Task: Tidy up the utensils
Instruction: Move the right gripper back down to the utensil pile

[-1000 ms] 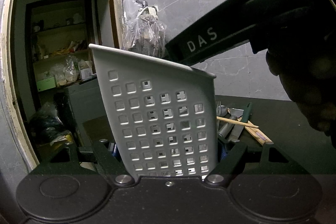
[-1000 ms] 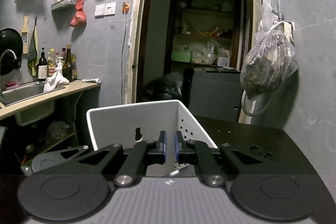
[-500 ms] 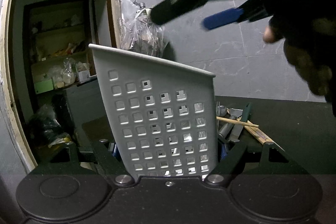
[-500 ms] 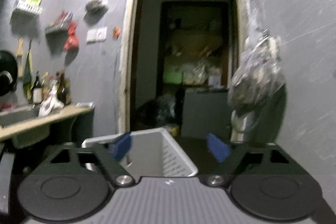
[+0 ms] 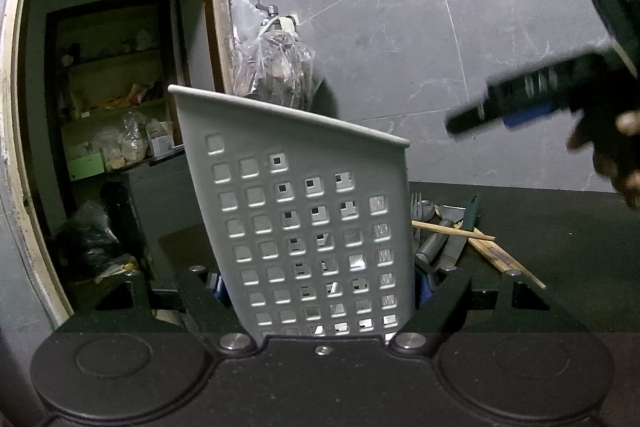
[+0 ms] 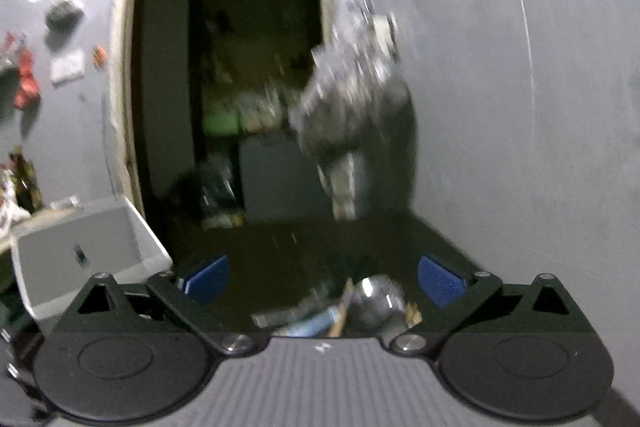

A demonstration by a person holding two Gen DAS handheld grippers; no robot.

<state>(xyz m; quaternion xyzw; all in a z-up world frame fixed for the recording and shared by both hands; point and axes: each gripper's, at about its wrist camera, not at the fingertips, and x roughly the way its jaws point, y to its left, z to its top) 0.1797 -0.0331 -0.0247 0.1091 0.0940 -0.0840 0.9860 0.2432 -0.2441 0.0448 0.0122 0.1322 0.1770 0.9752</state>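
Left wrist view: the left claw (image 5: 320, 283) is clamped on the perforated grey basket (image 5: 296, 211), its blue pads pressed against the two side walls low down, holding the basket upright on the dark desk (image 5: 560, 227). At about 3 o'clock from the basket, just beside its wall, lies the heap of utensils (image 5: 448, 231): a fork, a spoon, knives and wooden chopsticks. The right claw (image 5: 516, 107) shows blurred at 2 o'clock, well above the heap, with a hand (image 5: 616, 147) behind it.

Right wrist view: the right claw (image 6: 322, 277) has just been opening and now stands fully spread with nothing between its blue pads. The utensils (image 6: 352, 307) lie at 6 o'clock, low between the fingers; a spoon bowl is the plainest shape in the blur. The basket (image 6: 80, 251) sits at 9 o'clock.

The step in hand looks like the reach for the next utensil while the left claw steadies the basket. Next, the right claw likely needs to tip down onto a single handle, close on it alone, and carry it over the basket's rim.
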